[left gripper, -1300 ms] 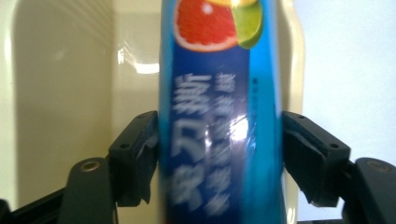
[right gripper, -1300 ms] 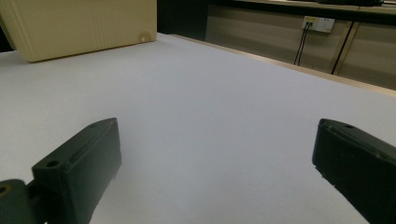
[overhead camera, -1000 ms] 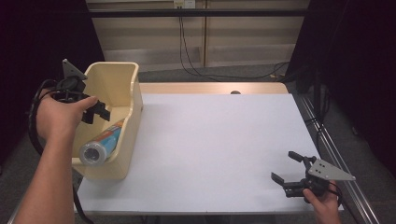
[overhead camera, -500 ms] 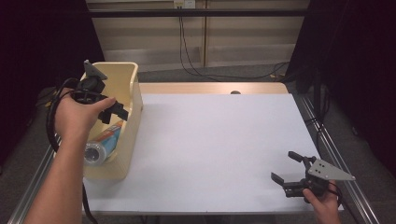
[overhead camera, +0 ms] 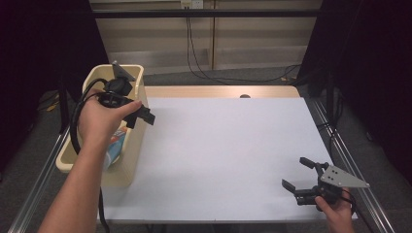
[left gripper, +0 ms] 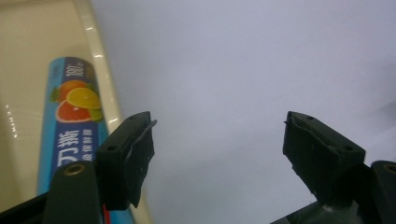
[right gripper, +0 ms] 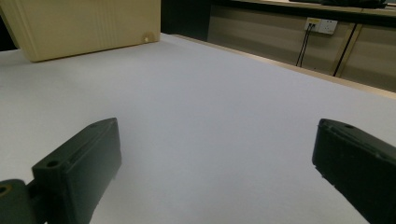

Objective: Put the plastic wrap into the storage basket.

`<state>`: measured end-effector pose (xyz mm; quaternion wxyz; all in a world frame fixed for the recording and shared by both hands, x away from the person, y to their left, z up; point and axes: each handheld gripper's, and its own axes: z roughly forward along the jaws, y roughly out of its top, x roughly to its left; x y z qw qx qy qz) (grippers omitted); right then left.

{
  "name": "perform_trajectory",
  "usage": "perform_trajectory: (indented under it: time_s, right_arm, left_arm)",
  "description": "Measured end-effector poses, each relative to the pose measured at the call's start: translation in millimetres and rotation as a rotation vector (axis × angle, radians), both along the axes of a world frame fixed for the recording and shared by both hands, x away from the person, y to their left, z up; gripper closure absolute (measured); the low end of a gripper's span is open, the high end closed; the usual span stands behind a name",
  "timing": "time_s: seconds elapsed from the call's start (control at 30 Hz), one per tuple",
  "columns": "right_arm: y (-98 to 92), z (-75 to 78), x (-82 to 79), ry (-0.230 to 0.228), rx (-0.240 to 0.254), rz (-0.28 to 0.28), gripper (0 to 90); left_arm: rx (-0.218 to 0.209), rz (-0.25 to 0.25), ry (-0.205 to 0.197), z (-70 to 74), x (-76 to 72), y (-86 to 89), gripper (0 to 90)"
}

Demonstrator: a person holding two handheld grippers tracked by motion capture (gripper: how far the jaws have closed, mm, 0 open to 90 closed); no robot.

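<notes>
While the person's left hand (overhead camera: 99,121) is hanging over the bin's right wall, the scene is reading like this from left to right:

Bin: a cream plastic bin (overhead camera: 133,145) is sitting at the left edge of the bench (overhead camera: 228,155), with its long side running away from the person.

Roll: a blue roll with orange fruit printed on it (left gripper: 70,130) is lying flat inside the bin, along the wall nearest the white surface.

Left gripper: the left gripper (overhead camera: 141,115) is hovering above the bin's rim, pointing out toward the white surface; its fingers (left gripper: 133,156) have just been opening, are standing partly apart, and are gripping nothing, with the roll lying below and to one side of them.

Right gripper: the right gripper (overhead camera: 297,174) is resting low at the near right corner of the bench, well apart from the bin; its fingers (right gripper: 84,163) are spread wide and are holding nothing.
</notes>
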<state>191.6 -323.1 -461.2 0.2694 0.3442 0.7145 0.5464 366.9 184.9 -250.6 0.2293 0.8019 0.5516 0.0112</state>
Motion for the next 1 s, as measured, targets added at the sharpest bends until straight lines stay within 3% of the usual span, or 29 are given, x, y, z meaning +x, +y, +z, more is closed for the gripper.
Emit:
perform_trajectory:
  time_s: [0.6,0.73,1.0]
  right_arm:
    - [0.6,0.0,0.4,-0.002,-0.001,0.005,0.9]
    - [0.5,0.0,-0.2,-0.001,-0.002,0.005,0.9]
    - [0.7,-0.2,0.1,0.001,-0.003,0.008,0.9]
  left_arm:
    - [-0.028,-0.16,-0.004,-18.0,-5.1,-45.2,21.5]
    - [-0.026,-0.204,-0.008,-23.0,-6.8,-53.3,21.5]
    - [-0.001,-0.246,-0.004,-37.5,-11.4,-66.5,21.5]
